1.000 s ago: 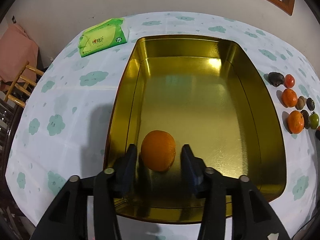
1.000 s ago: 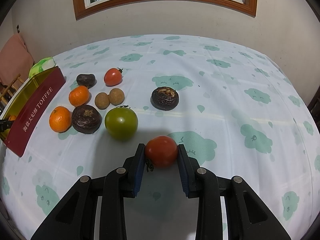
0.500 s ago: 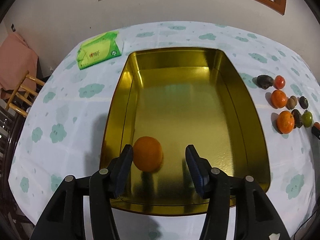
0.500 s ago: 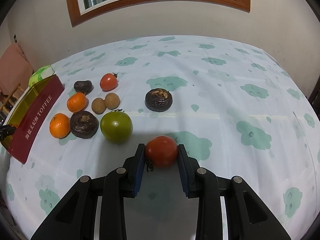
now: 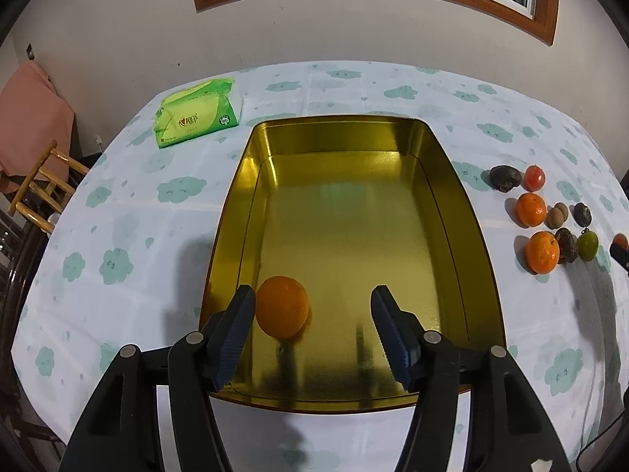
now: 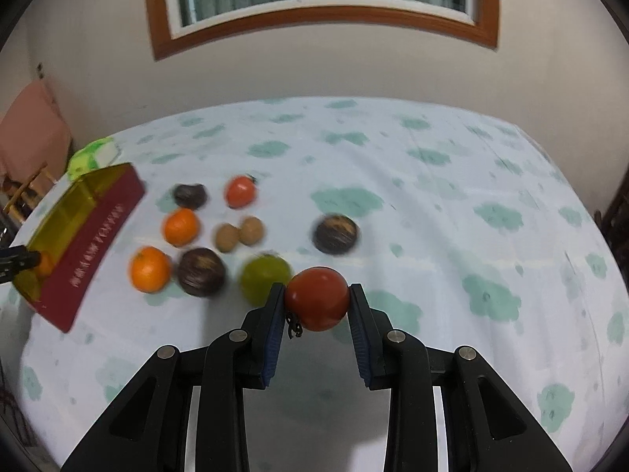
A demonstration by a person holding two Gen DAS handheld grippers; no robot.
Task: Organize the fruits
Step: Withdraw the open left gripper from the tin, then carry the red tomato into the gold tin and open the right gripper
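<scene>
Right tongs (image 6: 316, 306) grip tomato (image 6: 317, 303); orange (image 5: 282, 306) in tin (image 5: 456, 212).

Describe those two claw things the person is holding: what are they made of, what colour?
Both the left gripper and right gripper look alike: matte black, plastic-looking angular arms with round silver rivets at the joints, ending in two fingers faced with dark blue ribbed pads.

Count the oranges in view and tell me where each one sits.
3. One orange lies inside the gold tin, beside the open left gripper's left finger. Two more sit on the tablecloth right of the tin: the far orange and the near orange. None looks hidden.
</scene>
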